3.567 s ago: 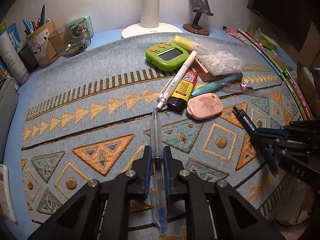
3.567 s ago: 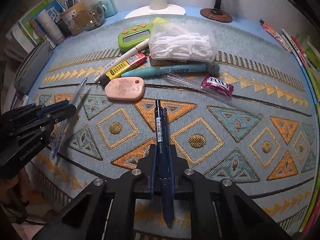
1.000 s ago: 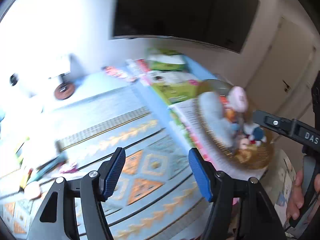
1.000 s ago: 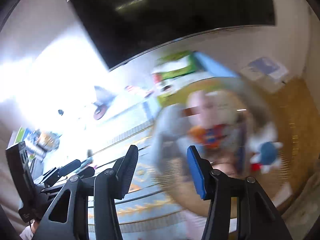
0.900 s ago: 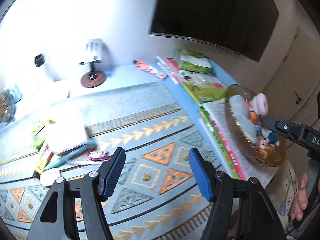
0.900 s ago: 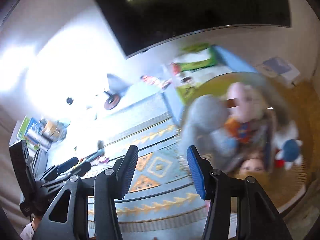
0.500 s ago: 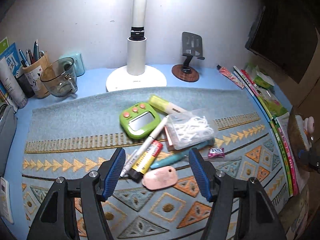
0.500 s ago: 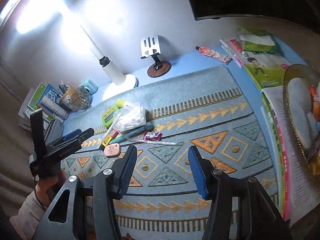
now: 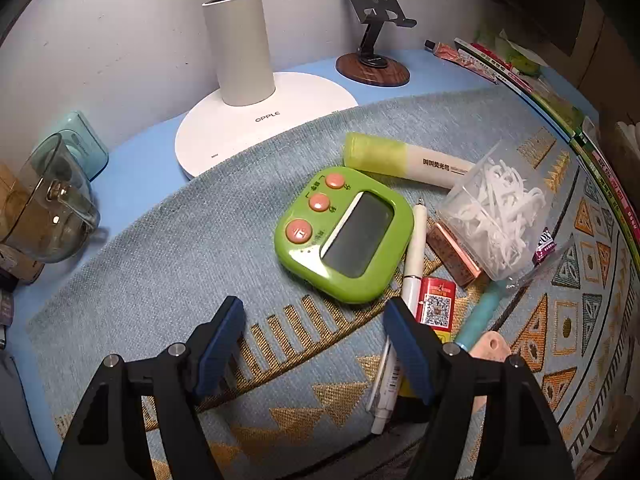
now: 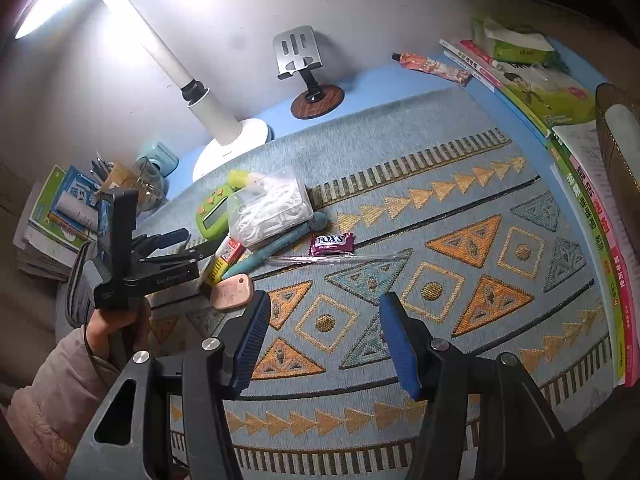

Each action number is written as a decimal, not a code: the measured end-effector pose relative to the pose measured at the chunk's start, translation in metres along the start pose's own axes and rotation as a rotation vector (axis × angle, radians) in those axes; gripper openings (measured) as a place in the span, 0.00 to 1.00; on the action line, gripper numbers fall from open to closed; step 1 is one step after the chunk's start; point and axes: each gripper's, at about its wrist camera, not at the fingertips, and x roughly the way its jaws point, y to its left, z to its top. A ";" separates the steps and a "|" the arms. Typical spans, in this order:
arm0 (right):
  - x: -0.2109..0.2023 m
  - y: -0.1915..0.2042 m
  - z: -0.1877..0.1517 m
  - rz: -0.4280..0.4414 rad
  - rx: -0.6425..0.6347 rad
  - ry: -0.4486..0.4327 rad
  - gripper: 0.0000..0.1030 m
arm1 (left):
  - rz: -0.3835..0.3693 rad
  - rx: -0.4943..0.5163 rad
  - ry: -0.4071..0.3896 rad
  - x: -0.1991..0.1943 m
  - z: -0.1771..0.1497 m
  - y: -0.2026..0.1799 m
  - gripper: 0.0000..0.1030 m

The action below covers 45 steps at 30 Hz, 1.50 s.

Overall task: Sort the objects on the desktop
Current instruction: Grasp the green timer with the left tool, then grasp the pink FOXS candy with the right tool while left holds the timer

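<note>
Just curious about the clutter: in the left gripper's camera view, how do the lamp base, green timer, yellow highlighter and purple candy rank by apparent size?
1. lamp base
2. green timer, though it sits nearer the camera
3. yellow highlighter
4. purple candy

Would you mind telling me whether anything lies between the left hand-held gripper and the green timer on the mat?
Nothing visible does. The left hand-held gripper, its jaws opening and empty, faces the green timer across bare woven mat; the white pen lies beside the timer, off that path.

Grey wall [image 10: 360,8] behind blue desk [image 9: 440,68] w/ patterned mat [image 10: 460,208], lit desk lamp [image 10: 168,56].
</note>
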 end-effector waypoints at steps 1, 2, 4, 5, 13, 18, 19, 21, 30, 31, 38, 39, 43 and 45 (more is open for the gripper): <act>0.001 0.000 0.000 -0.005 0.006 0.001 0.55 | -0.007 0.004 0.004 0.003 0.002 0.001 0.68; 0.002 0.001 0.000 -0.011 0.010 0.004 0.55 | -0.012 0.008 0.004 0.005 0.004 0.001 0.68; 0.005 0.002 0.001 -0.021 0.012 0.009 0.55 | -0.025 0.023 -0.015 0.005 0.008 -0.002 0.68; 0.006 0.003 0.001 -0.023 0.014 0.012 0.55 | -0.028 0.034 -0.022 0.006 0.010 -0.004 0.68; 0.009 0.010 0.004 -0.045 -0.018 0.012 0.55 | -0.050 0.068 -0.059 0.018 0.028 -0.010 0.70; 0.030 0.002 0.008 -0.061 -0.063 0.045 0.55 | -0.080 0.035 -0.082 0.012 0.025 -0.006 0.68; 0.036 0.001 0.010 -0.060 -0.074 0.064 0.55 | -0.082 0.020 -0.082 0.010 0.022 -0.004 0.68; 0.046 0.001 0.013 -0.058 -0.088 0.070 0.55 | -0.078 -0.011 -0.084 0.007 0.015 0.002 0.68; 0.093 0.012 0.029 -0.047 -0.125 0.085 0.55 | -0.087 -0.201 -0.101 -0.024 -0.031 0.023 0.66; 0.098 0.013 0.031 -0.059 -0.118 0.088 0.55 | -0.091 -0.218 -0.105 -0.028 -0.036 0.024 0.66; 0.122 0.018 0.035 -0.137 -0.128 0.096 0.52 | -0.088 -0.272 -0.120 -0.049 -0.054 0.024 0.64; 0.123 0.021 0.034 -0.161 -0.148 0.098 0.50 | -0.088 -0.278 -0.121 -0.049 -0.054 0.024 0.64; 0.121 0.020 0.032 -0.183 -0.159 0.089 0.27 | -0.086 -0.294 -0.123 -0.051 -0.058 0.025 0.64; 0.118 0.015 0.032 -0.171 -0.146 0.088 0.23 | -0.085 -0.300 -0.124 -0.053 -0.062 0.024 0.64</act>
